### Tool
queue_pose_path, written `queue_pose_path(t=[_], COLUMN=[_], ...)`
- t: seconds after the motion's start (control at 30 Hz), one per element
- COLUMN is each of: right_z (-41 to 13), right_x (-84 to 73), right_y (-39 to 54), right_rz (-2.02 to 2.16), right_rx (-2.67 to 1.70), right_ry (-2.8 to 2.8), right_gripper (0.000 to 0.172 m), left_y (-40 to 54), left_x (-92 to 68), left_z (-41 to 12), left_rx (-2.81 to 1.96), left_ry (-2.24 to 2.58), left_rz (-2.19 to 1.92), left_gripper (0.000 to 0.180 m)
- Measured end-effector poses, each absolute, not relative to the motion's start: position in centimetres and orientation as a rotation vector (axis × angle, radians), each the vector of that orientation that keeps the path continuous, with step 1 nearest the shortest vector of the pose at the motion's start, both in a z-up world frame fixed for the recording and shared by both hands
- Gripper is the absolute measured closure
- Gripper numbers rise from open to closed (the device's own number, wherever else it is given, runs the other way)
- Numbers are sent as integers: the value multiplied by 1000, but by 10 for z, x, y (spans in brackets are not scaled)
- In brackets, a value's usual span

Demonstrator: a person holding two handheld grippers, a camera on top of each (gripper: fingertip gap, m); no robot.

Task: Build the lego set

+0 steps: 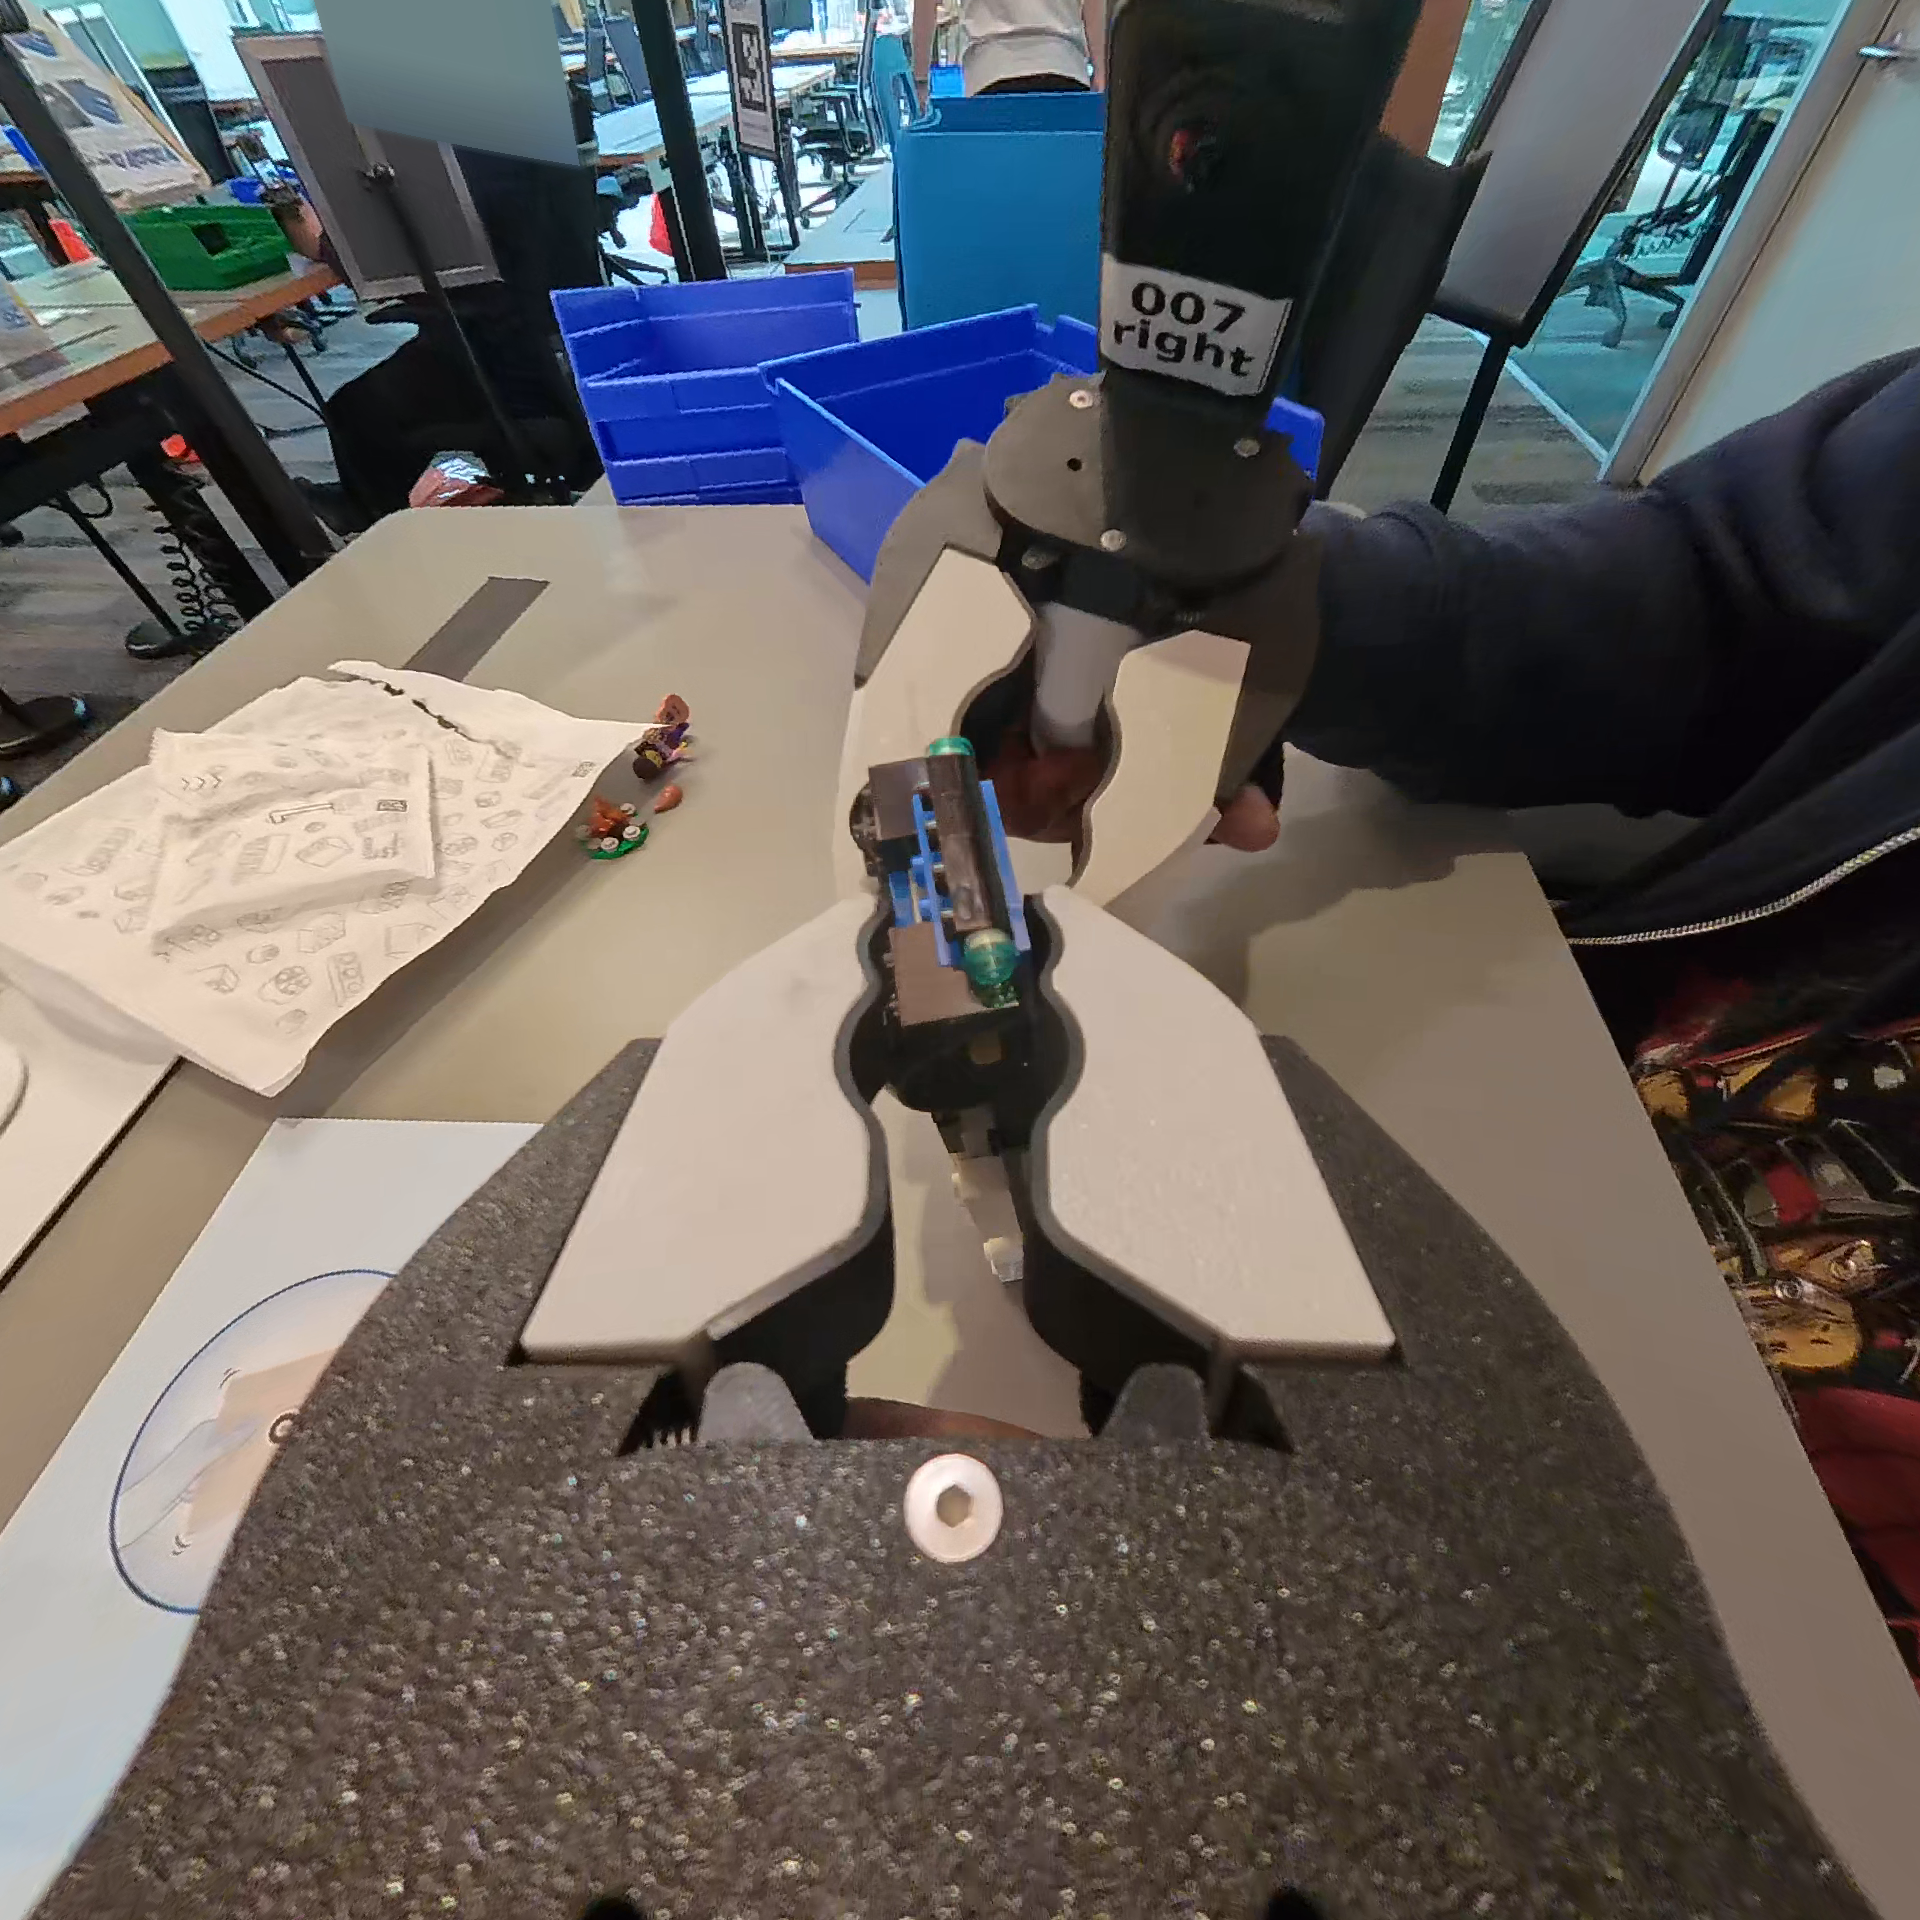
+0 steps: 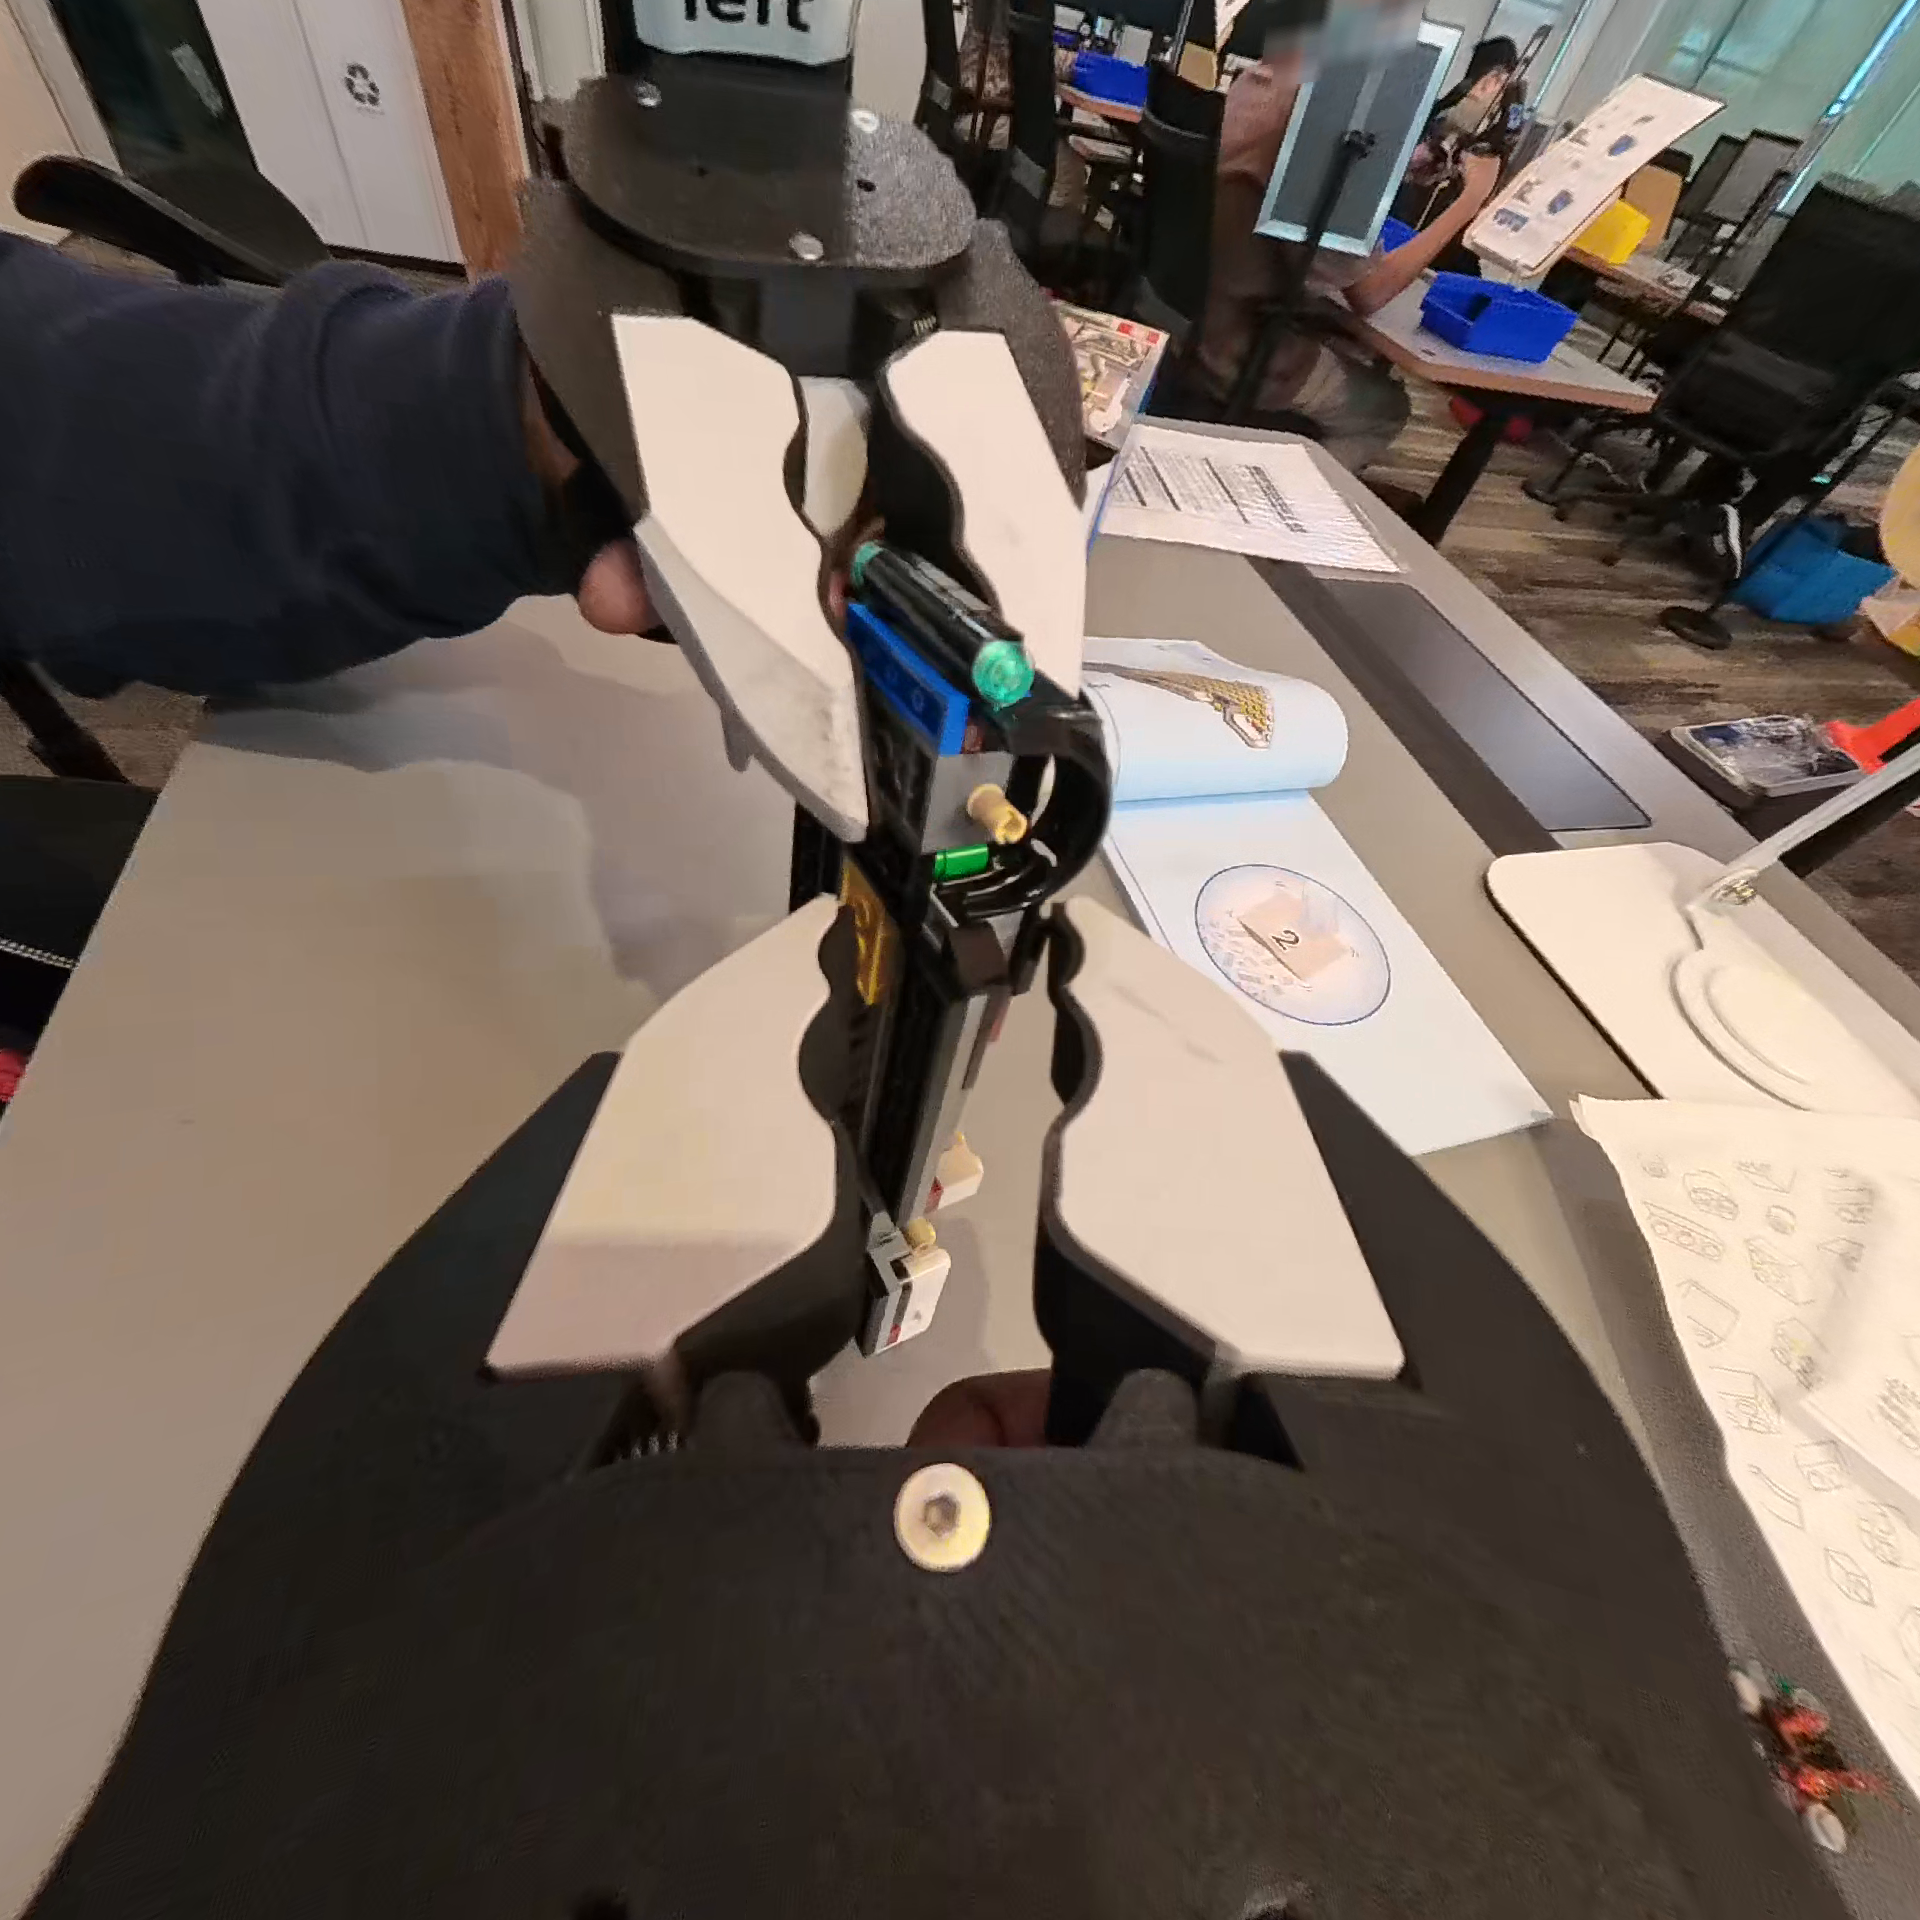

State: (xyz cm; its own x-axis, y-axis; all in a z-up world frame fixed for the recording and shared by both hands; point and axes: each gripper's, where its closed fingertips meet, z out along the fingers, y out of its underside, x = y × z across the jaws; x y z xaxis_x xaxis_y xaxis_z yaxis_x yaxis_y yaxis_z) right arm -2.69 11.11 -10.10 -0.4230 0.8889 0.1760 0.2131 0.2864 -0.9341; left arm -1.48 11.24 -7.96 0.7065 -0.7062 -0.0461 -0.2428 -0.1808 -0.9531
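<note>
Both grippers' fingers (image 1: 790, 1039) around brick model (image 1: 951, 904)

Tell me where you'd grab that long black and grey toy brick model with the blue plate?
Probably the long black and grey brick model by its two flat long sides, midway along the body, coming end-on along its length. The flat faces suit parallel pads; the thin black hoop and the teal-tipped rod look fragile.

An open workroom holds desks (image 2: 1496, 364) and black office chairs (image 2: 1787, 343). Glass walls (image 1: 1683, 177) let in daylight. Blue bins (image 1: 717, 384) stand stacked beyond the grey table (image 1: 665, 623).
</note>
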Motion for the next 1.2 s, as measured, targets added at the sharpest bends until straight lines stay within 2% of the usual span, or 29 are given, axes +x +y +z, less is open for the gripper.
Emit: queue_pose_path(t=[0.23,0.43,0.73,0.9,1.0,1.2], right_z=[-102,-104,-105,-108,-123,-195], right_x=[-19,-17,-21,-14,0,18], right_y=[120,124,125,139,141,96], right_rz=[1270,1273,1252,1069,942,746], right_rx=[-1017,-1026,-1041,-1155,-1248,-1465], right_ry=[-1744,-1741,-1742,-1712,-1718,-1924], right_gripper=[141,142,141,140,140,140], left_y=[121,129,131,134,134,129], left_x=[-9,-5,-6,-16,-30,-53], left_z=[-90,-91,-90,-89,-88,-81], left_rx=[-1736,-1677,-1614,-1596,-1586,-1554], left_ry=[696,615,569,505,458,416], left_rz=[-551,-617,-644,-577,-503,-317], left_gripper=[145,152,153,154,154,155])
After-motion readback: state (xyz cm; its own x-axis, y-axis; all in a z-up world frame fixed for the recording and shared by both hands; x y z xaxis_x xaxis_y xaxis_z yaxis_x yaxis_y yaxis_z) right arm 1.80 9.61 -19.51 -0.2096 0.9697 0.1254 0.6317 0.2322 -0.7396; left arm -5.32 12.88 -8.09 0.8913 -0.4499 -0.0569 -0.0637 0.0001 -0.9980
